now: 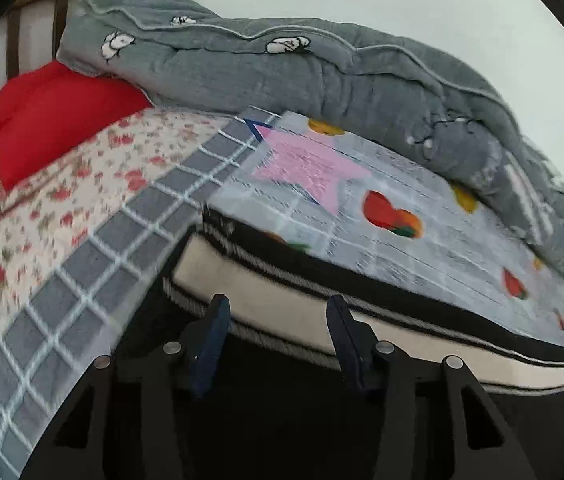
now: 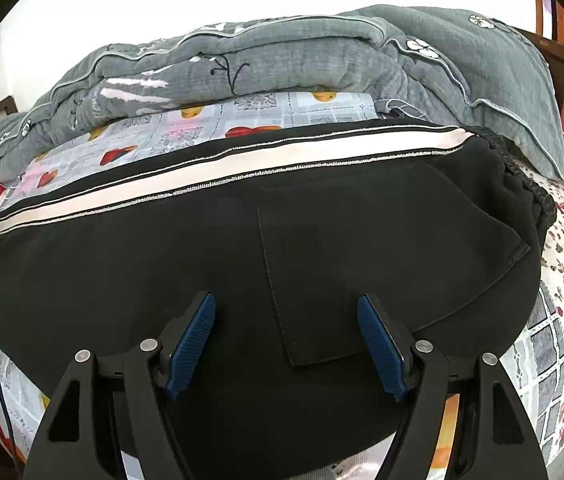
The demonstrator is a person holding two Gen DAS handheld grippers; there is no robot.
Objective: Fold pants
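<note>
Black pants (image 2: pixel 186 268) with a cream side stripe (image 2: pixel 218 172) lie flat on the bed, waistband with drawstring at the right (image 2: pixel 529 188), back pocket (image 2: pixel 345 280) facing up. My right gripper (image 2: pixel 285 300) is open and empty, hovering just above the seat area near the pocket. In the left wrist view the pants (image 1: pixel 282 380) show with the cream stripe (image 1: pixel 282 304) along their edge. My left gripper (image 1: pixel 278 304) is open and empty, low over the leg end by the stripe.
A bunched grey quilt (image 2: pixel 282 60) lies along the far side of the bed, also in the left wrist view (image 1: pixel 282 80). A red pillow (image 1: pixel 54 116) sits by the wooden headboard (image 1: pixel 34 4). A grey checked blanket (image 1: pixel 94 280) covers the floral sheet (image 1: pixel 22 216).
</note>
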